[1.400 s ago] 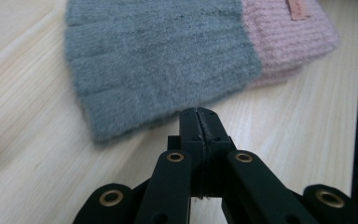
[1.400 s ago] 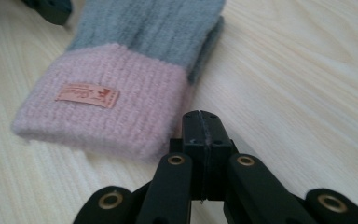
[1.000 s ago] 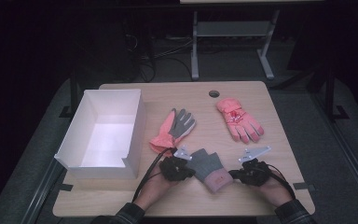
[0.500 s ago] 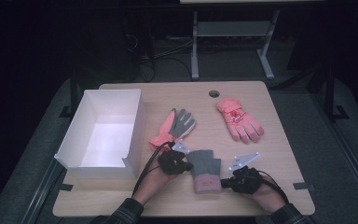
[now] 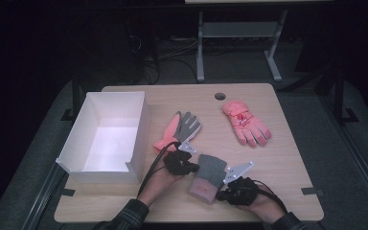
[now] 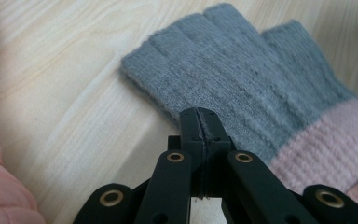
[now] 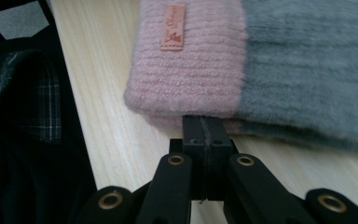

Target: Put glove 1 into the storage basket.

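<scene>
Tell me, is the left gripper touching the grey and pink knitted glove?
Touching. In the left gripper view the left gripper has its jaws pressed together at the edge of the knitted glove, with grey fabric right against the tips and no gap.

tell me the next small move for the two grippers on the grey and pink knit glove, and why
Probably lift it together and carry it left toward the white box. The left gripper looks shut on the grey edge of the knit glove, and the right gripper shut on its pink cuff edge. The glove lies flat on the table, and the box stands open just to the left.
</scene>
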Motion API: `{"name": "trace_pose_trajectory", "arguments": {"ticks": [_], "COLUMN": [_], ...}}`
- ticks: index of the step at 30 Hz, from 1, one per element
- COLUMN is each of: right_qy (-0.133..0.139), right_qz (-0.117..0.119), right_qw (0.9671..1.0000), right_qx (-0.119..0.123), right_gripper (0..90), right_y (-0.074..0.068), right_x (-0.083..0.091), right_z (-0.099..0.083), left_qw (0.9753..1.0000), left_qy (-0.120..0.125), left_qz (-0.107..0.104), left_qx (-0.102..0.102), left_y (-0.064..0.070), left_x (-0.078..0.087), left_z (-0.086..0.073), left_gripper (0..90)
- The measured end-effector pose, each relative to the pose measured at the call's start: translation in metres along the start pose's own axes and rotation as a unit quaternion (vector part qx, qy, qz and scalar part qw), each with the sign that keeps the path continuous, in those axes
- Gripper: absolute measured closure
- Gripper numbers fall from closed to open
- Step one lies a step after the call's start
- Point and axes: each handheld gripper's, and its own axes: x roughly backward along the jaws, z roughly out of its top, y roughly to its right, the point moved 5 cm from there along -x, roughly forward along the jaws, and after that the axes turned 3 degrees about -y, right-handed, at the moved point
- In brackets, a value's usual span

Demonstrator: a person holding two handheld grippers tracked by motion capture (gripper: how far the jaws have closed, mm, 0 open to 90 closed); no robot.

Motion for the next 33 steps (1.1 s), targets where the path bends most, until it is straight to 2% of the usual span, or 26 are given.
{"name": "trace_pose_trajectory", "arguments": {"ticks": [2, 4, 7, 10, 11, 13, 15, 16, 19, 21, 23, 24, 28, 33], "right_qy": [-0.001, -0.001, 0.002, 0.003, 0.003, 0.003, 0.001, 0.000, 0.004, 0.009, 0.016, 0.019, 0.030, 0.041], "right_qz": [0.004, 0.006, 0.010, 0.014, 0.014, 0.017, 0.017, 0.014, 0.013, 0.012, 0.008, 0.002, -0.014, -0.038], "right_qw": [1.0000, 1.0000, 0.9999, 0.9997, 0.9996, 0.9994, 0.9994, 0.9992, 0.9996, 0.9997, 0.9998, 0.9998, 0.9994, 0.9978], "right_qx": [0.003, 0.007, 0.012, 0.020, 0.022, 0.030, 0.031, 0.037, 0.026, 0.017, 0.010, 0.007, -0.006, -0.035], "right_gripper": [90.0, 90.0, 90.0, 90.0, 90.0, 90.0, 89.9, 89.5, 83.9, 77.2, 71.8, 69.2, 54.7, 37.9], "right_y": [-0.003, -0.007, -0.011, -0.016, -0.016, -0.019, -0.021, -0.019, -0.017, -0.015, -0.013, -0.009, -0.002, 0.006], "right_x": [-0.003, -0.007, -0.012, -0.019, -0.021, -0.026, -0.026, -0.025, -0.019, -0.011, -0.004, 0.001, 0.016, 0.029], "right_z": [0.003, 0.006, 0.011, 0.019, 0.020, 0.024, 0.026, 0.025, 0.020, 0.015, 0.011, 0.009, 0.001, -0.014], "left_qw": [0.9999, 1.0000, 0.9998, 0.9999, 1.0000, 1.0000, 1.0000, 0.9999, 0.9997, 0.9998, 0.9996, 0.9995, 0.9991, 0.9996], "left_qy": [0.009, 0.004, 0.011, 0.009, 0.001, 0.002, 0.003, 0.009, 0.019, 0.017, 0.027, 0.031, 0.038, 0.028], "left_qz": [-0.001, 0.001, -0.001, 0.002, 0.002, 0.000, 0.001, 0.002, 0.001, 0.004, 0.008, 0.009, 0.013, 0.004], "left_qx": [0.012, 0.007, 0.014, 0.010, 0.003, 0.004, -0.001, 0.005, 0.012, 0.004, 0.005, 0.006, -0.012, -0.004], "left_y": [0.000, -0.001, -0.001, -0.003, -0.004, -0.004, -0.005, -0.004, -0.002, -0.001, 0.001, 0.002, 0.007, 0.013], "left_x": [-0.001, -0.001, -0.001, 0.000, 0.001, 0.002, 0.004, 0.004, 0.009, 0.014, 0.020, 0.022, 0.030, 0.028], "left_z": [0.002, 0.002, 0.004, 0.004, 0.003, 0.003, 0.003, 0.004, 0.003, 0.002, 0.002, 0.002, 0.001, 0.003], "left_gripper": [89.6, 89.6, 89.6, 89.6, 89.6, 89.6, 89.6, 89.5, 86.6, 81.2, 73.7, 68.2, 45.5, 25.7]}}
